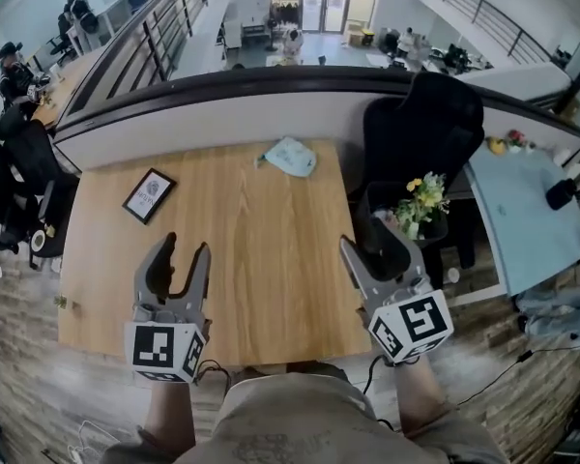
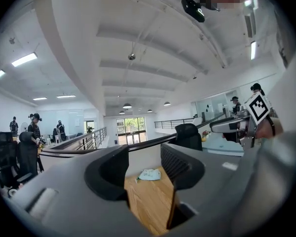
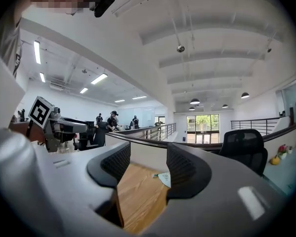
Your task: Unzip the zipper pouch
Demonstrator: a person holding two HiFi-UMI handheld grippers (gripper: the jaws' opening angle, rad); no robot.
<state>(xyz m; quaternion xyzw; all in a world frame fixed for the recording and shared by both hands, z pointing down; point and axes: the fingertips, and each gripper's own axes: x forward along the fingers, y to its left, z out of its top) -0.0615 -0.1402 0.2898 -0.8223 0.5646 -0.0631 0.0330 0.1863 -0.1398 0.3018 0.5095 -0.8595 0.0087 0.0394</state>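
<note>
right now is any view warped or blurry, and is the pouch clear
Head view: sharp, railing bowed by the wide lens, pouch small. Left gripper view: fisheye, dark corners, pouch clear between the jaws. Right gripper view: fisheye, pouch half hidden behind a jaw.

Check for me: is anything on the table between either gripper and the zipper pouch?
Nothing visible. Only bare table lies between the left gripper, the right gripper and the zipper pouch at the far edge. The framed card sits off to the left, clear of both lines.
</note>
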